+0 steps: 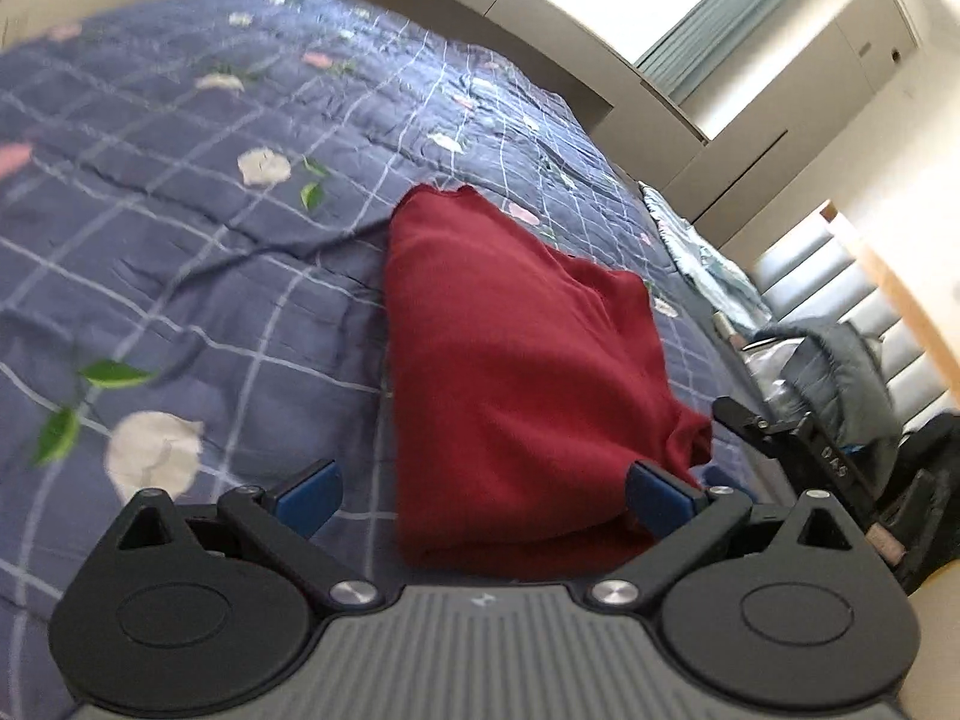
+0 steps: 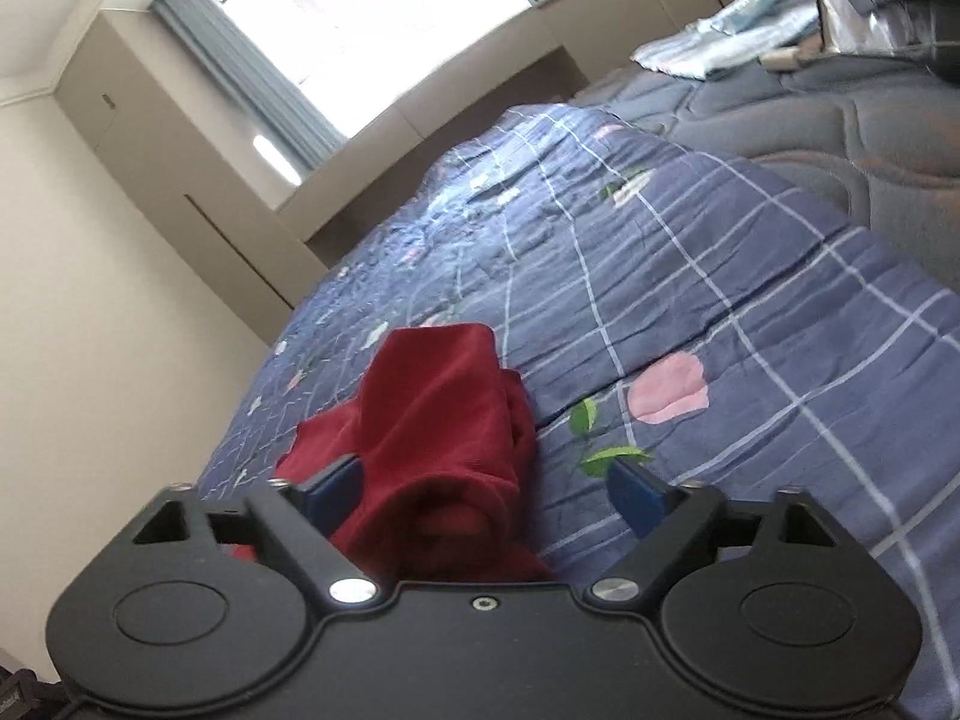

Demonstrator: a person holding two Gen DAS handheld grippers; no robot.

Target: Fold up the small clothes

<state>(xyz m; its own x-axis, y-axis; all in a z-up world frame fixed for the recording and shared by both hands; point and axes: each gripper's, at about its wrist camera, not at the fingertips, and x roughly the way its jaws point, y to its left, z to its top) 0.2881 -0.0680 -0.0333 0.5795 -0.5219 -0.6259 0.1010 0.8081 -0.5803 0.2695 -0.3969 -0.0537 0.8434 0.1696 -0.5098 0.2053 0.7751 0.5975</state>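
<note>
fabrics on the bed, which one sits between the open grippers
The red garment, folded on the blue quilt; the pale striped cloth lies far off.

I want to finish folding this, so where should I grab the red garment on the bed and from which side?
Probably grip the red garment at its thick folded edge nearest the open left gripper, coming in low along the quilt. That edge is straight and layered, so the fingers could pinch all layers together. The far end tapers to a loose, thin corner, a poorer hold.

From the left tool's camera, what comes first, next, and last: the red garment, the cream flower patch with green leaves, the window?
1. Red garment, right between the left tool's open fingers.
2. Cream flower patch, farther up the quilt, left.
3. Window, beyond the bed, upper right.
</note>
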